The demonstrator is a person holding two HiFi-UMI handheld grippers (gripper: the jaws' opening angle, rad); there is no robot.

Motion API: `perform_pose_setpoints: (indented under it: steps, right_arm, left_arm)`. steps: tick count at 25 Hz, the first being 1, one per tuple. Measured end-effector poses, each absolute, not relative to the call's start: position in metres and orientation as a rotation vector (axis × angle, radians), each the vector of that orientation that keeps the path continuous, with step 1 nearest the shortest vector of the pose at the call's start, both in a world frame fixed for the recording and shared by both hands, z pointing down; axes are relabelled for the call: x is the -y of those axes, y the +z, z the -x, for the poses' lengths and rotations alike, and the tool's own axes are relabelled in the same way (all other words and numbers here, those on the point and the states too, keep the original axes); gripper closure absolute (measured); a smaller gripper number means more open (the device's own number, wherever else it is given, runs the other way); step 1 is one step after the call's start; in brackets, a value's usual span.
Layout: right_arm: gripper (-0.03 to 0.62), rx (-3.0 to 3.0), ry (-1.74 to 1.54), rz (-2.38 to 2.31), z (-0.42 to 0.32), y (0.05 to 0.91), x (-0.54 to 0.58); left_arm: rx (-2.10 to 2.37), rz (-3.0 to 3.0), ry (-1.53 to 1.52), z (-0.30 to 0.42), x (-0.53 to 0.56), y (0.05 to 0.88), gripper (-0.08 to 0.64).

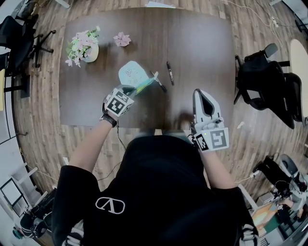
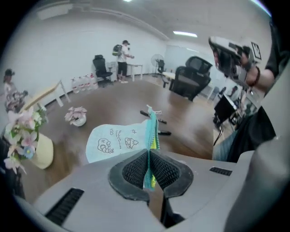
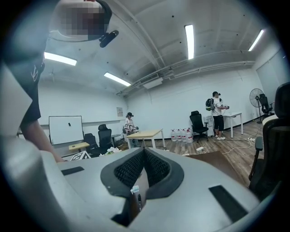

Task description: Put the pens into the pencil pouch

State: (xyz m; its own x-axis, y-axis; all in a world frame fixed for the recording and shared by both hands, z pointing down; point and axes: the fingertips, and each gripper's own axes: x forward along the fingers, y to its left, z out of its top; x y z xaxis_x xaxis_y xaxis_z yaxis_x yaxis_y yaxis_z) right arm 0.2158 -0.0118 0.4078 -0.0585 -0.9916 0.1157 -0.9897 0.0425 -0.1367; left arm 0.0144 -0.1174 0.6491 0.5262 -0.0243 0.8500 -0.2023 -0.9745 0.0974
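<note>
A light blue pencil pouch (image 1: 132, 73) with cartoon prints lies near the middle of the dark table (image 1: 202, 43). My left gripper (image 1: 136, 89) is shut on the pouch's zipper edge. In the left gripper view the pouch (image 2: 113, 140) hangs out past the left gripper (image 2: 148, 156), its zip edge upright between the pads. Two black pens (image 1: 169, 72) (image 1: 158, 82) lie just right of the pouch; they show beyond it as the pens (image 2: 154, 114) (image 2: 164, 132). My right gripper (image 1: 200, 93) is shut and holds nothing over the table's near edge. In its own view the right gripper (image 3: 144, 152) points level across the room.
A pot of flowers (image 1: 83, 48) and a loose pink flower (image 1: 121, 39) stand at the table's far left. A paper sheet (image 1: 161, 5) lies at the far edge. Black office chairs (image 1: 262, 81) stand right of the table, another chair (image 1: 19, 38) to the left.
</note>
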Motion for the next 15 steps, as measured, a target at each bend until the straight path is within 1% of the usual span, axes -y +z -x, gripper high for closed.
perform_pose_setpoints:
  steps: [10,15]
  right_arm:
    - [0.594,-2.286,-0.255,2.117,-0.21,0.397,0.017]
    - [0.594,-2.303,-0.24,2.101,-0.206,0.393,0.019]
  left_arm:
    - [0.513,-2.349,0.676,-0.006,0.134,0.539,0.545]
    - [0.575,-2.281,0.47,0.001,0.126,0.505,0.545]
